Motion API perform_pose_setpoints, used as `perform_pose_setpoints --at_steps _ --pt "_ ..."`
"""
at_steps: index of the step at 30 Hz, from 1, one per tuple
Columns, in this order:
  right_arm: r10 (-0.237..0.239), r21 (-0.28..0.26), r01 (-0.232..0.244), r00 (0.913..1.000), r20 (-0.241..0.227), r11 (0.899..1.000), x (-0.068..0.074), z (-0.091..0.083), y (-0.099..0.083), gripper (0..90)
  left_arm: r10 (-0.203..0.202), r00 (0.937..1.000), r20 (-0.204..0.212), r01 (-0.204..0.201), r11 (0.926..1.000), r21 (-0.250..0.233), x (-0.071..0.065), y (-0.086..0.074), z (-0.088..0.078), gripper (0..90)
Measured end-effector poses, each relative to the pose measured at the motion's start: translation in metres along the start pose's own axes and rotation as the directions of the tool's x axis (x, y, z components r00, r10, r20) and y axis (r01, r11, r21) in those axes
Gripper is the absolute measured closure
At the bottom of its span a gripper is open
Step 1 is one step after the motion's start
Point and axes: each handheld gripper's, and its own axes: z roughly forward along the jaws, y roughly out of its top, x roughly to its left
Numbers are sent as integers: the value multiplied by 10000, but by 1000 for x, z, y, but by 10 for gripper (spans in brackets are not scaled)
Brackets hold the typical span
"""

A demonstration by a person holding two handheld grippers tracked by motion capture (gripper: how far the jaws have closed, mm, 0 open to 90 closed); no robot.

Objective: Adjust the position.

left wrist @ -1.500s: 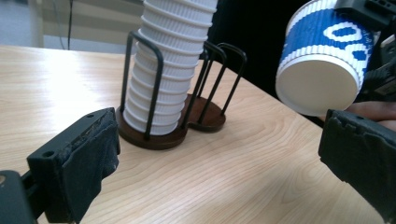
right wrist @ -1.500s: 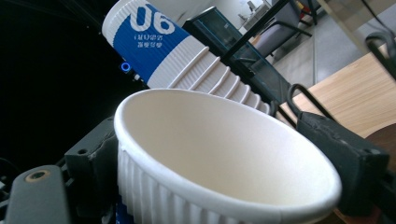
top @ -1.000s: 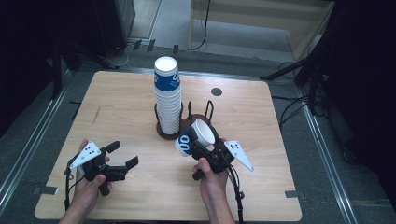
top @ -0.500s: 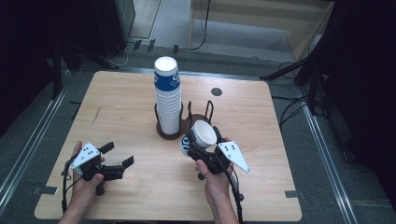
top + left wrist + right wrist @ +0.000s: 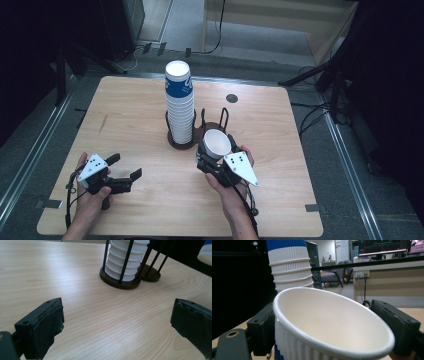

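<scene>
- bench point(image 5: 140, 115): light wood; carries all items below
- stack point(image 5: 179, 102): tall pile of ribbed paper cups, white with blue band on top one; upright in the left bay of the rack, mid-bench
- rack point(image 5: 220, 120): dark round base with black wire posts; right bay has no cup in it; sits just behind the right tongs
- cup point(image 5: 216, 145): single paper cup, white inside, mouth tilted up toward the high camera; held off the bench just in front of the rack's right bay, beside the stack
- right tongs point(image 5: 212, 155): clamped on the cup's ribbed wall, one jaw each side; hand point(image 5: 227, 182) gripping from below
- left tongs point(image 5: 125, 172): jaws wide, nothing between them; low over bare bench at front left, well apart from the rack
</scene>
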Motion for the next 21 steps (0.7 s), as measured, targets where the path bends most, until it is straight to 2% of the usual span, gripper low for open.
perform_pose_setpoints --at_steps 9,13,15,21 --pt "-1084 34 1084 9940 164 9941 1 1 -2 136 113 9999 -124 -112 9999 119 2 -7 4 0" --pt "-1598 80 1596 9866 328 9872 0 1 -3 136 88 9998 -155 -85 9998 158 3 -8 5 0" --pt "-1935 94 1932 9802 413 9811 0 2 -3 136 99 9998 -146 -96 9998 170 3 -9 5 0" --pt "-2293 101 2291 9716 579 9734 -2 3 -3 136 -27 9999 -138 29 9999 105 4 -9 5 0"
